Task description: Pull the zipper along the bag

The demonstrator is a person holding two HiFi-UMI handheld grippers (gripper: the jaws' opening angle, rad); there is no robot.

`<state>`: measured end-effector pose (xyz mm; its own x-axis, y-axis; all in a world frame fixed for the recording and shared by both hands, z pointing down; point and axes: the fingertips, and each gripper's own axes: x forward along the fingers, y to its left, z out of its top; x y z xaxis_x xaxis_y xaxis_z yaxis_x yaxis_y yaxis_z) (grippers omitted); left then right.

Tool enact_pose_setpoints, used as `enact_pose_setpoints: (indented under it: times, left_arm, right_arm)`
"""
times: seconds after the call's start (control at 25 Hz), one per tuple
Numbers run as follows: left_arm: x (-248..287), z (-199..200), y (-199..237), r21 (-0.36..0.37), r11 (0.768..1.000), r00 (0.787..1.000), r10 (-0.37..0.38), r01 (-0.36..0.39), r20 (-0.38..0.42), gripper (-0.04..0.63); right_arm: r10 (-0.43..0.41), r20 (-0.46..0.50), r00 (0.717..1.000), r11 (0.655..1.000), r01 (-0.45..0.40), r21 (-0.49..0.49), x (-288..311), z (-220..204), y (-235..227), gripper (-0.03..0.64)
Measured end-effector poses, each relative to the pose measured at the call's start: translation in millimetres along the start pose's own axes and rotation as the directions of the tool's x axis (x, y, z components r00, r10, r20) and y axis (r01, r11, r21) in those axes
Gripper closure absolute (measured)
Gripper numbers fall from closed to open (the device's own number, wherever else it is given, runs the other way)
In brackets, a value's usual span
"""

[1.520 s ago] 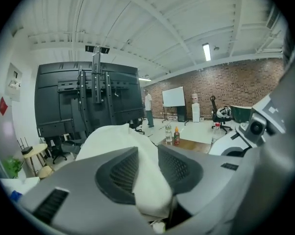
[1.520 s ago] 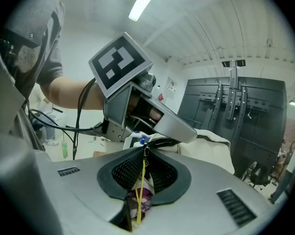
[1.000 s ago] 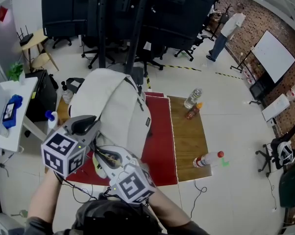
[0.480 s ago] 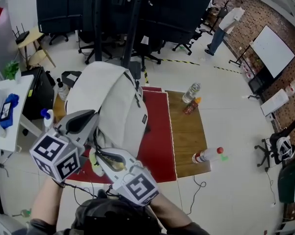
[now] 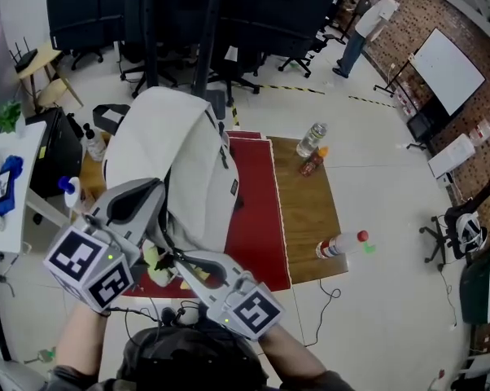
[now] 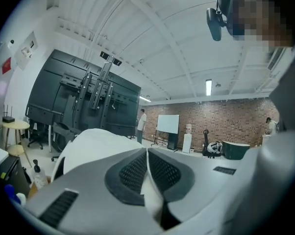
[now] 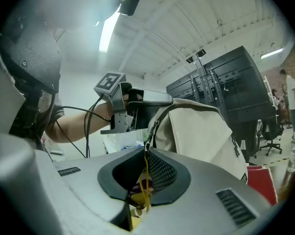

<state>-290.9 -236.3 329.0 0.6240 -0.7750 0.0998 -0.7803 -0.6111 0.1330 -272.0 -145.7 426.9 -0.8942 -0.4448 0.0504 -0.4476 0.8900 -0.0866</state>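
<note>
Both claws have shifted in the last second. The left claw [image 5: 151, 210] has come up against the near side of the bag [image 5: 172, 153]. The right claw [image 5: 170, 261] has rolled, and its marker cube now sits further right.

From the head view, I've got the cream bag standing upright on the surface [image 5: 310, 218], at its left end. The two claws meet at the bag's near edge, left above right.

In the left gripper view, the left claw [image 6: 147, 153] has just been closing. Its pads are now together, with a pale fold of fabric [image 6: 151, 195] nipped between them. The bag [image 6: 93, 143] bulks up just beyond.

In the right gripper view, the right claw [image 7: 146, 155] has tightened a touch and is nearly closed. It holds the zipper pull [image 7: 148, 143], and a yellow tag [image 7: 140, 190] hangs down between the pads.

From this pull, the zipper track climbs away and arches over the top of the bag [image 7: 201, 126]. The left claw [image 7: 137, 102] grips the edge just above.

I reckon the pull has to run up and over along that arc. The right claw is the one on it, and the left one braces the bag.
</note>
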Motion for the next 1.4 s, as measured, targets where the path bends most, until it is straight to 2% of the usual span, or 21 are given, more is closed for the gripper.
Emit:
enact_pose_setpoints:
  times: [0.2,0.32,0.48,0.72,0.88,1.04,1.4]
  left_arm:
    - [-3,3,-3,-0.026,1.0,1.0,-0.009,0.01,0.021,0.57]
    - [-3,3,-6,-0.042,0.999,0.999,-0.028,0.029,0.027,0.569]
    - [-7,1,-8,-0.073,0.996,0.998,-0.052,0.054,0.038,0.571]
    - [-4,6,-6,-0.097,0.993,0.997,-0.057,0.061,0.045,0.571]
    - [-10,11,5,-0.1,0.994,0.998,-0.03,0.036,0.063,0.57]
    - [-15,6,8,-0.074,0.997,0.998,-0.023,0.027,0.056,0.569]
    - [-27,-6,16,-0.012,1.0,0.998,0.019,-0.018,0.059,0.566]
  right_arm:
    - [0.029,0.017,0.999,1.0,-0.028,-0.007,-1,4,18,0.578]
    - [0.016,-0.016,1.0,1.0,-0.016,0.008,-7,1,19,0.578]
    - [0.005,-0.072,0.997,0.999,-0.009,-0.047,-11,-22,14,0.578]
    - [-0.062,-0.049,0.997,0.996,0.059,-0.068,-24,-60,-2,0.58]
    - [-0.106,-0.152,0.983,0.988,0.087,-0.128,-33,-101,-5,0.58]
    - [-0.141,-0.133,0.981,0.989,0.134,-0.06,-43,-116,-10,0.581]
    - [-0.176,-0.149,0.973,0.98,0.16,-0.115,-36,-116,-5,0.581]
